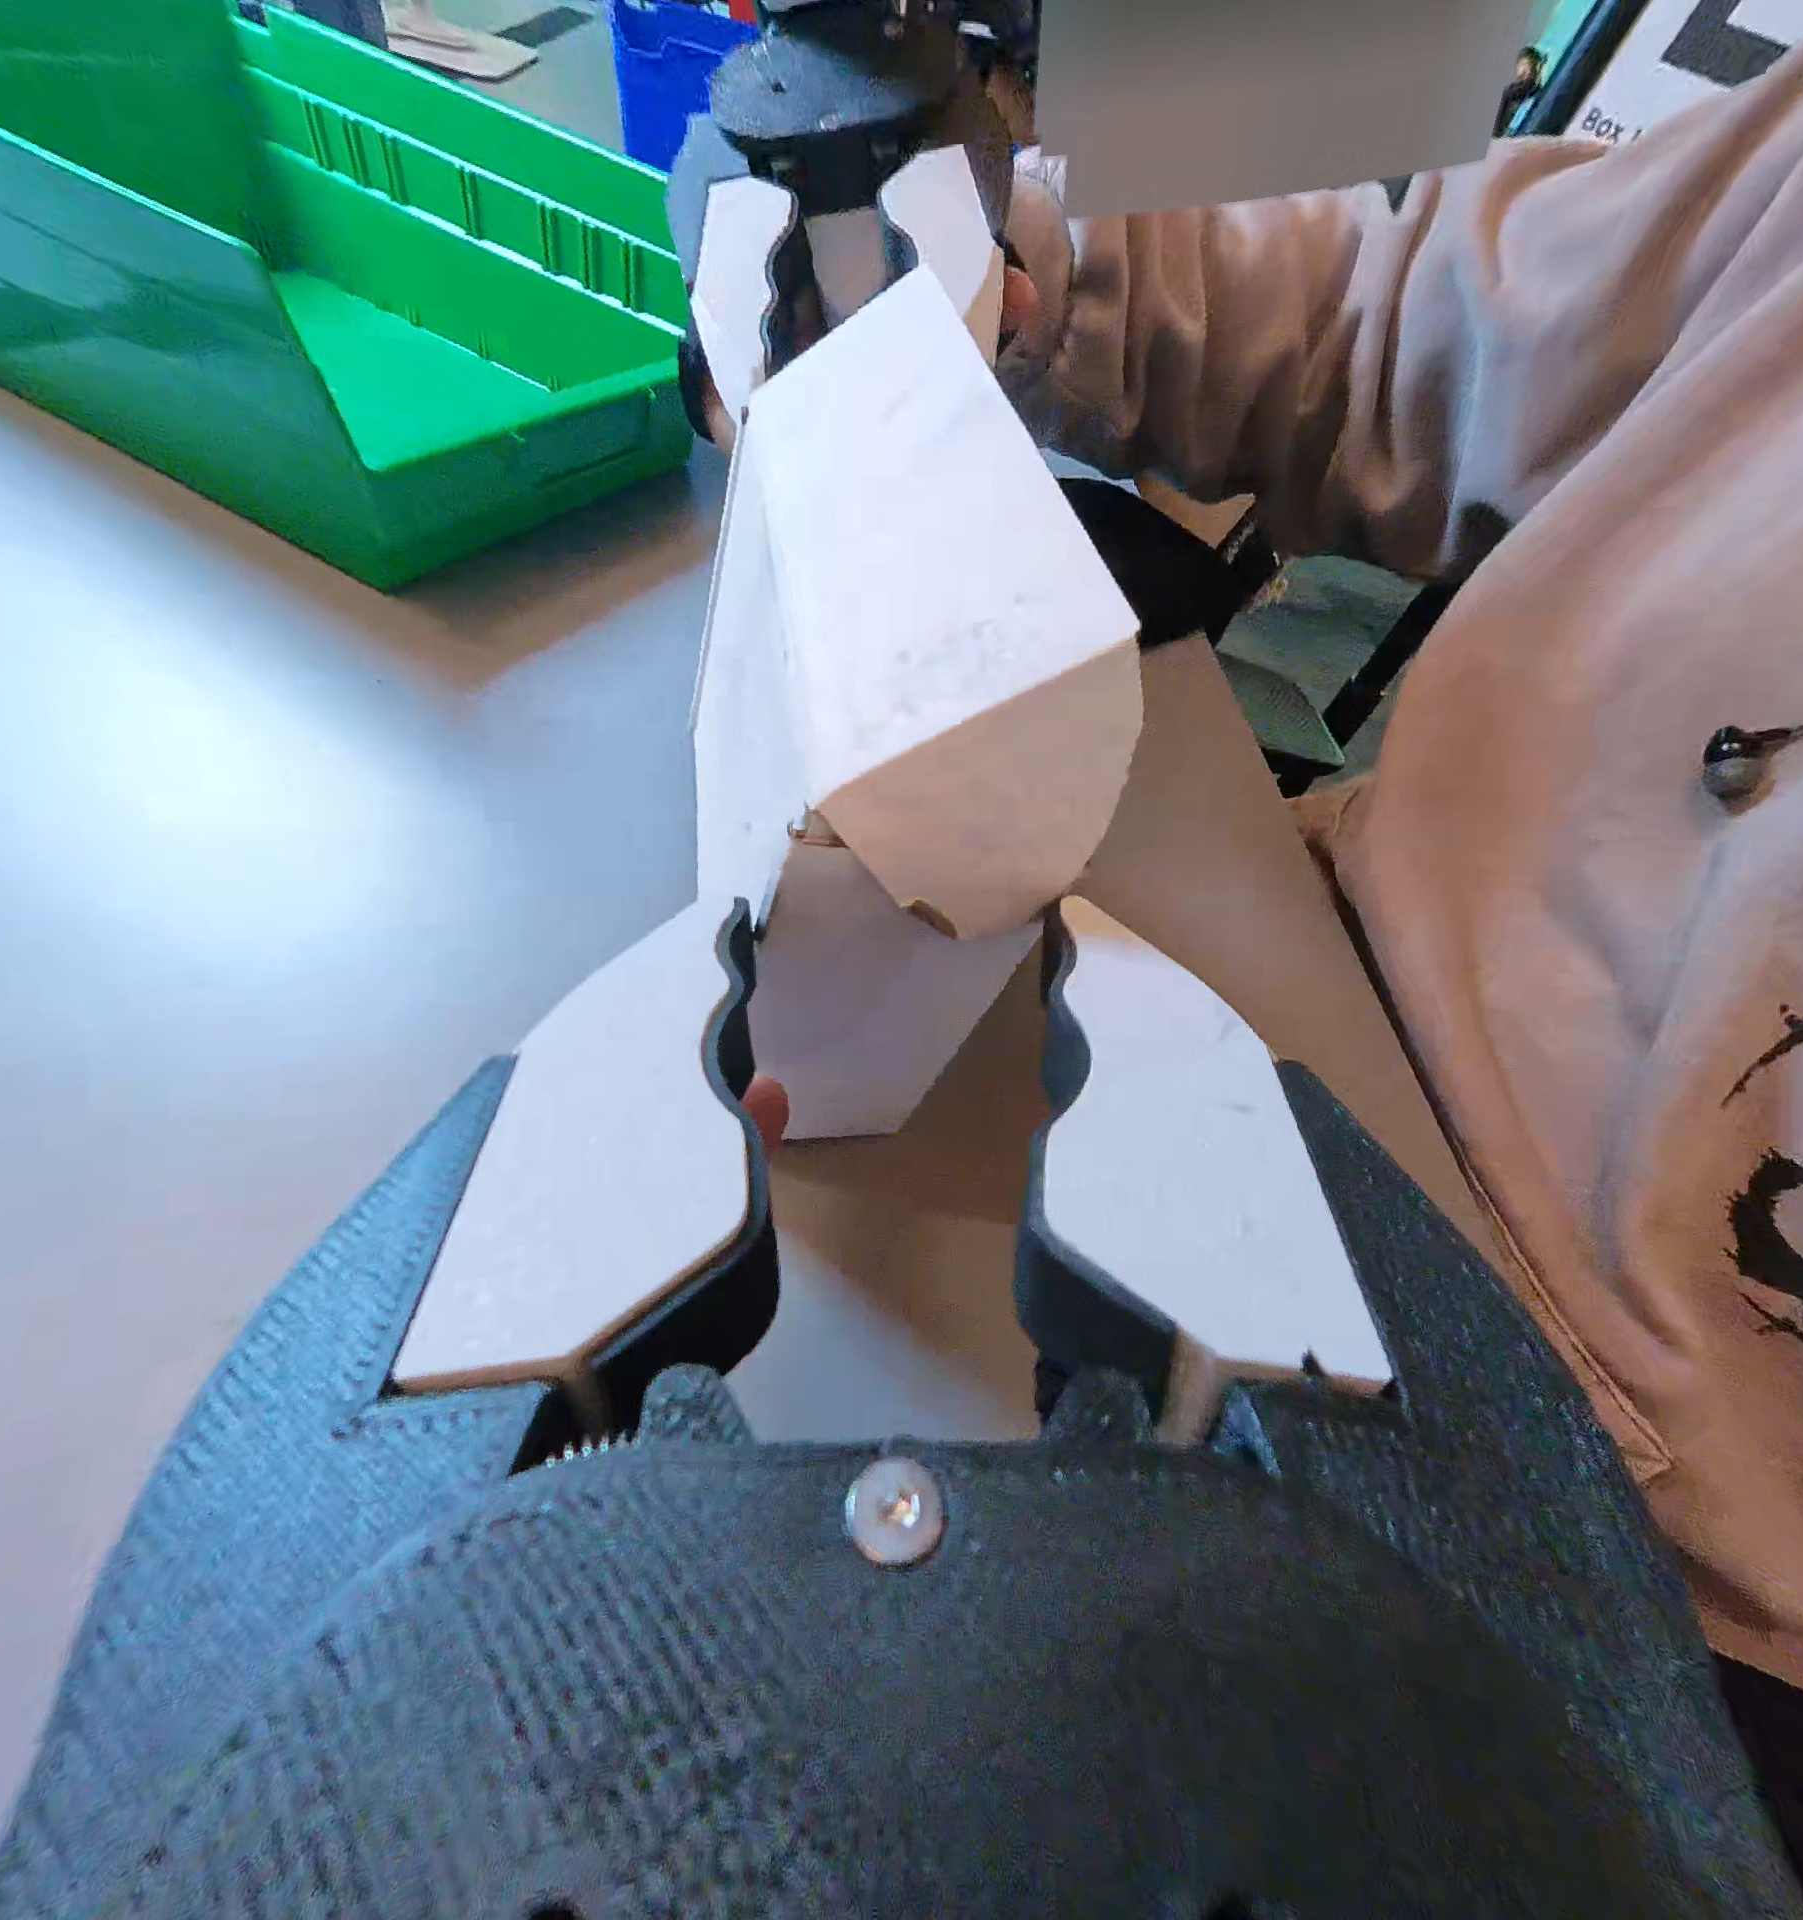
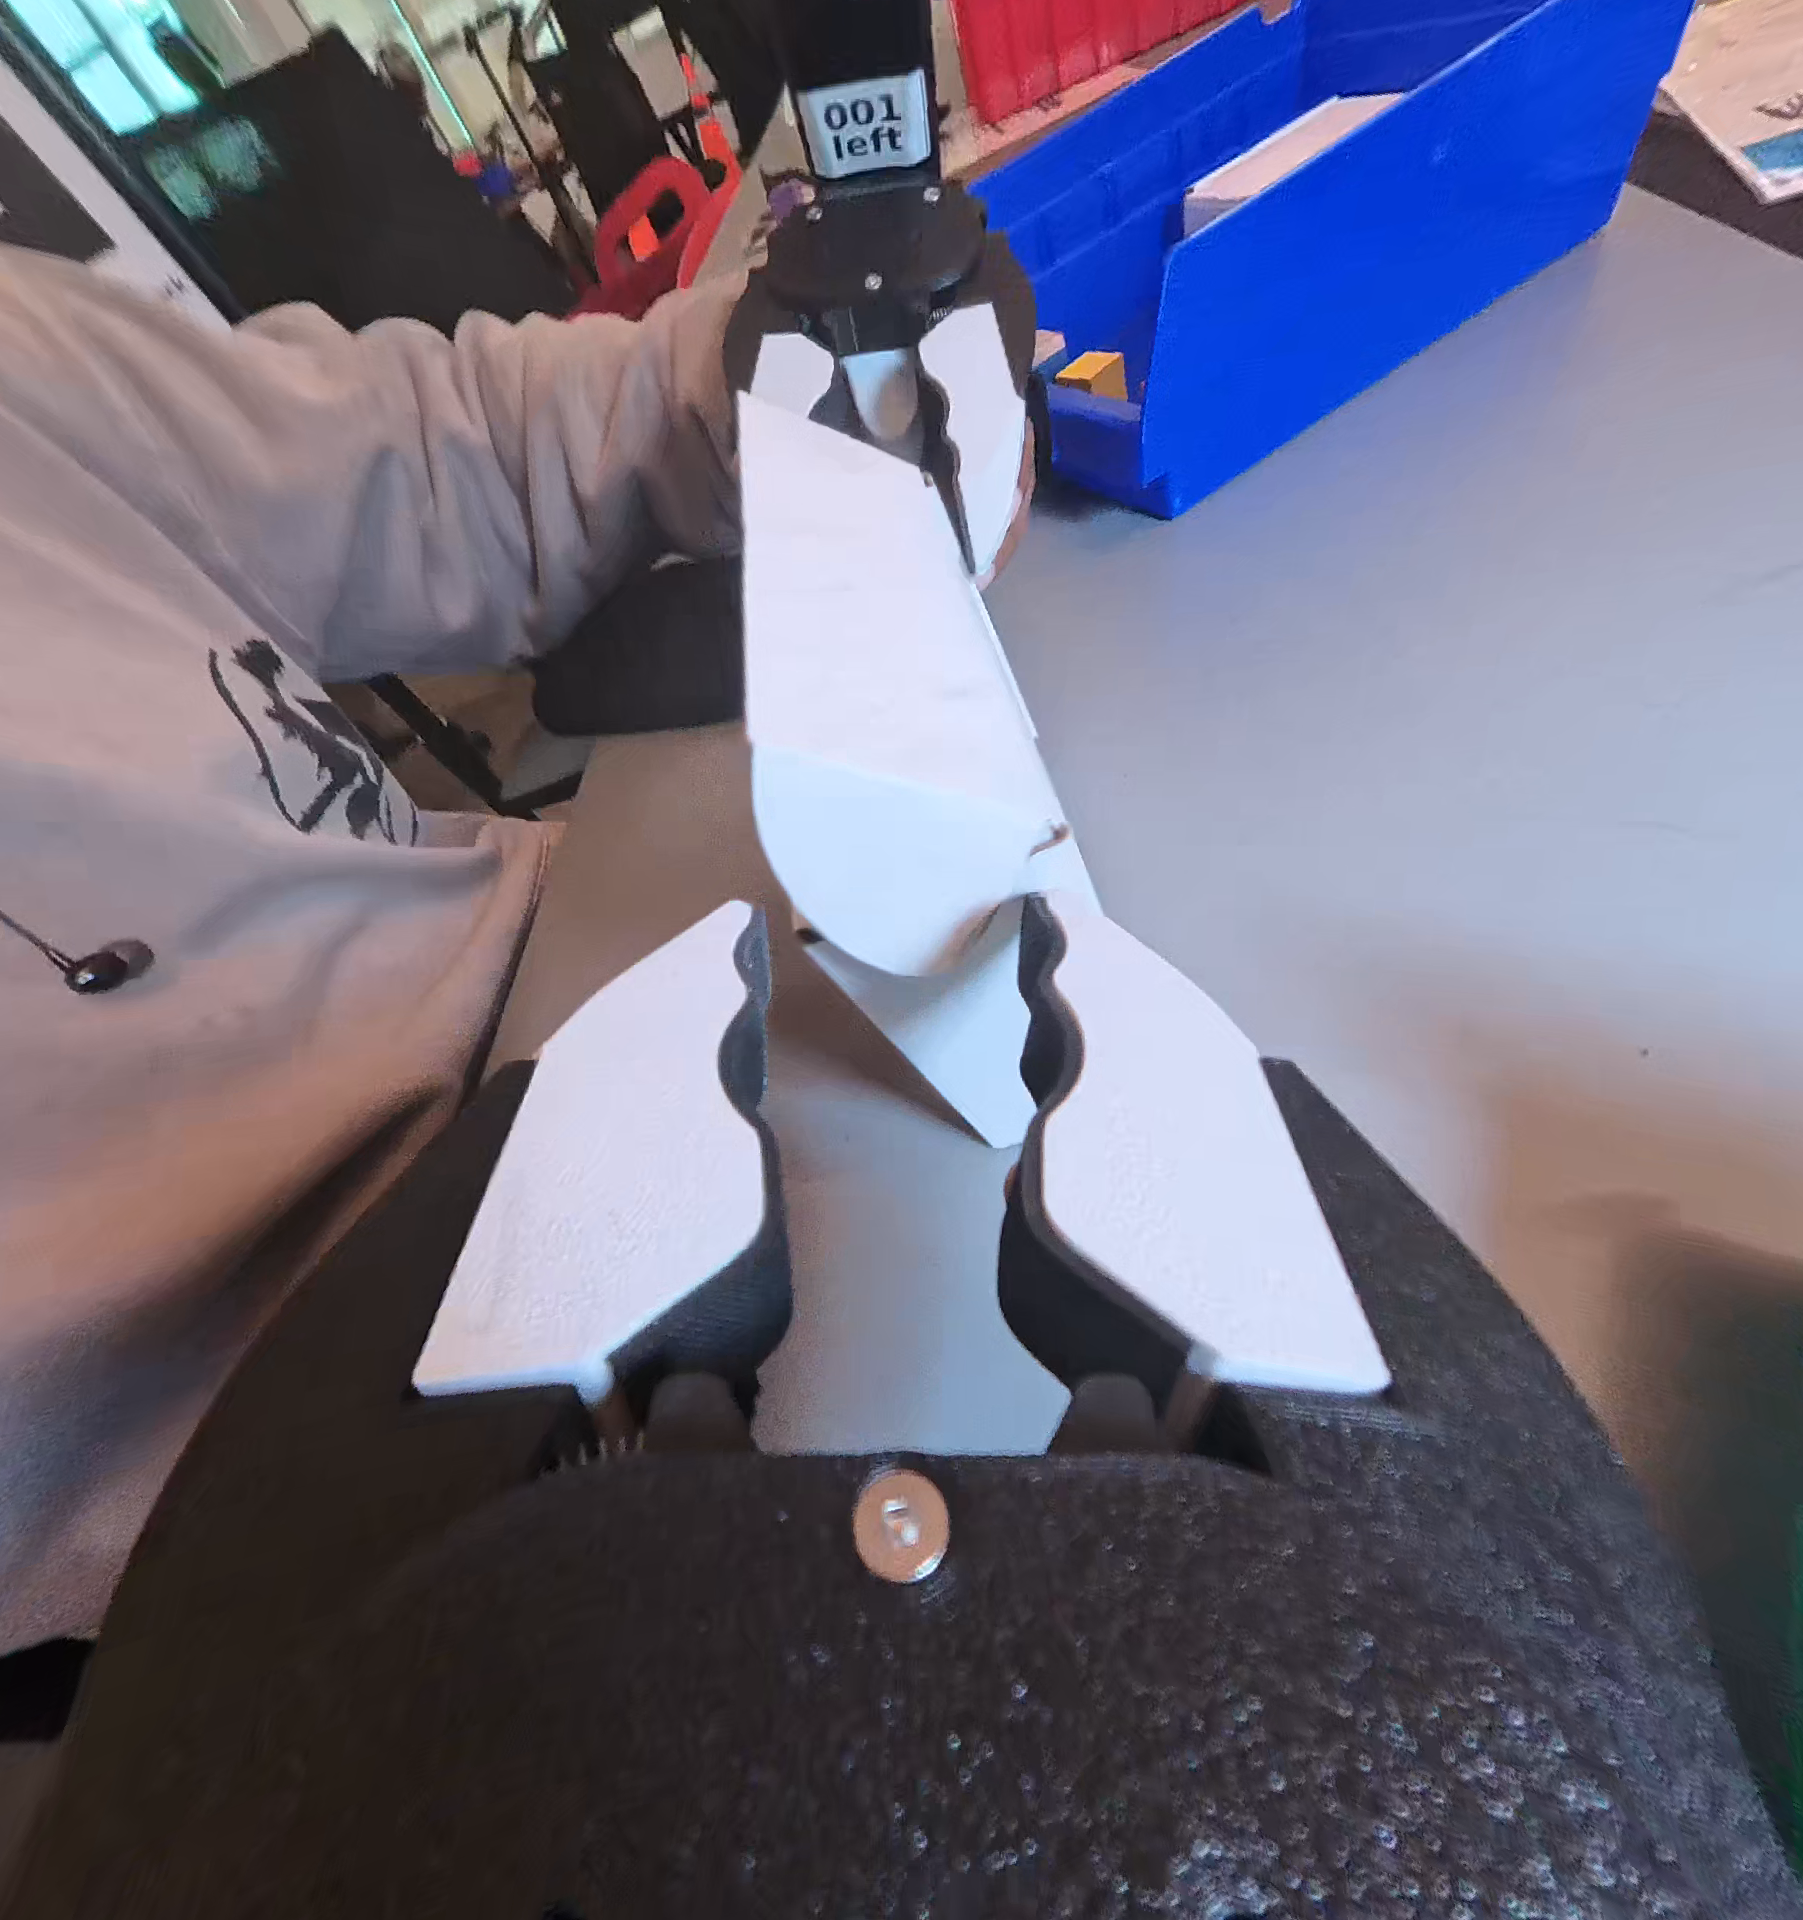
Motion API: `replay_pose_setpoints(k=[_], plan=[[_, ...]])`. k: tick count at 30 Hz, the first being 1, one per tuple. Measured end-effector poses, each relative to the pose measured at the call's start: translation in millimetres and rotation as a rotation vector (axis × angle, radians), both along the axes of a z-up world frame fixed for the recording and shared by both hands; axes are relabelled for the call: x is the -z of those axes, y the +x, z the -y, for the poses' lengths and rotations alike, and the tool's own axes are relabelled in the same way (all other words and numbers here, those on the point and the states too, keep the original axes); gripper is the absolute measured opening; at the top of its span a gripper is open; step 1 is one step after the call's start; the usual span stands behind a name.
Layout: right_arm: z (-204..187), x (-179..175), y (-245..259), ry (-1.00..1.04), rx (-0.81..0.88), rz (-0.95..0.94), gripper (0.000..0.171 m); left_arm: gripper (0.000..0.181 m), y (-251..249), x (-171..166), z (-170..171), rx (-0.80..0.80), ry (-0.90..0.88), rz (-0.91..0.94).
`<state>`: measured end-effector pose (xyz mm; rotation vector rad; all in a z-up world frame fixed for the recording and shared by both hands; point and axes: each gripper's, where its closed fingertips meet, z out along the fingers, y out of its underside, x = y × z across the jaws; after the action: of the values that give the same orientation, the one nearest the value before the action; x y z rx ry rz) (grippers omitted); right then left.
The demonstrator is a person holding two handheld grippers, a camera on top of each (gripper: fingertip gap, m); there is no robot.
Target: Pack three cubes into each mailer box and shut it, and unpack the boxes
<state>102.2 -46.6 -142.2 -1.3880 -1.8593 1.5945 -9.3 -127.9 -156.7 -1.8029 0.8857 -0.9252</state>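
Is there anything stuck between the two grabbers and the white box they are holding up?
No, nothing visible. The left gripper and the right gripper each have their jaws closed straight onto an end of the white mailer box, held up above the grey table. Nothing sits between jaws and cardboard.

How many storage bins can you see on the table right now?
2. A green bin sits on the table to the left in the left wrist view; a blue bin sits upper right in the right wrist view. Others may lie out of view.
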Motion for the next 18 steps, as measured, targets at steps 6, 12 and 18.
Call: replay_pose_setpoints(k=[6, 12, 18], plan=[[-2.2, 2.1, -1.1, 0.053, -0.011, -0.025, 0.054, 0.052, -12.5, -10.3, -2.9, -0.018, 0.079, -0.046], [-17.6, -8.2, -7.0, 0.292, -0.078, -0.02, 0.06, 0.053, -19.1, -30.3, -3.8, 0.018, 0.18, -0.189], [-5.7, -14.8, -18.2, 0.285, -0.183, -0.036, 0.036, 0.041, -5.2, -23.7, -7.6, 0.084, 0.187, -0.242]])
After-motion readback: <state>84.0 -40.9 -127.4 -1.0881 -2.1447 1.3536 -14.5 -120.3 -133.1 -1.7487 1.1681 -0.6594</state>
